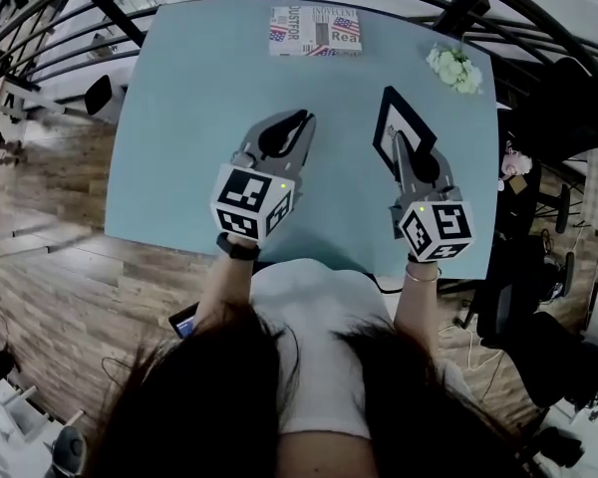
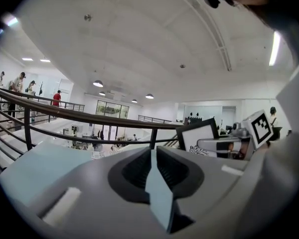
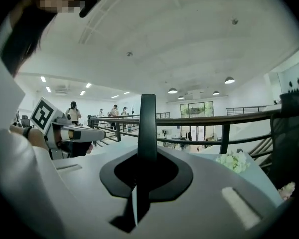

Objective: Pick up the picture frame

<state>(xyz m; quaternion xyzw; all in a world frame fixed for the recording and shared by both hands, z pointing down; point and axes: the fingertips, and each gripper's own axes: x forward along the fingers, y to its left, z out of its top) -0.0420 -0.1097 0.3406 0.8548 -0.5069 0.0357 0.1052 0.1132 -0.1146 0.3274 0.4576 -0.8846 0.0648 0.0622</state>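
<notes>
The picture frame (image 1: 411,120) is black with a white picture inside, and it hangs tilted above the right half of the blue table (image 1: 179,118). My right gripper (image 1: 401,143) is shut on its near edge. In the right gripper view the frame (image 3: 148,126) stands edge-on as a dark upright bar between the jaws. In the left gripper view the frame (image 2: 202,135) shows at the right, with the right gripper (image 2: 202,144) clamped on it. My left gripper (image 1: 304,119) hovers over the middle of the table, jaw tips together and nothing in them.
A magazine with flag print (image 1: 315,30) lies at the table's far edge. A bunch of white flowers (image 1: 455,69) sits at the far right corner. A dark railing curves behind the table. A black chair (image 1: 538,297) stands to the right.
</notes>
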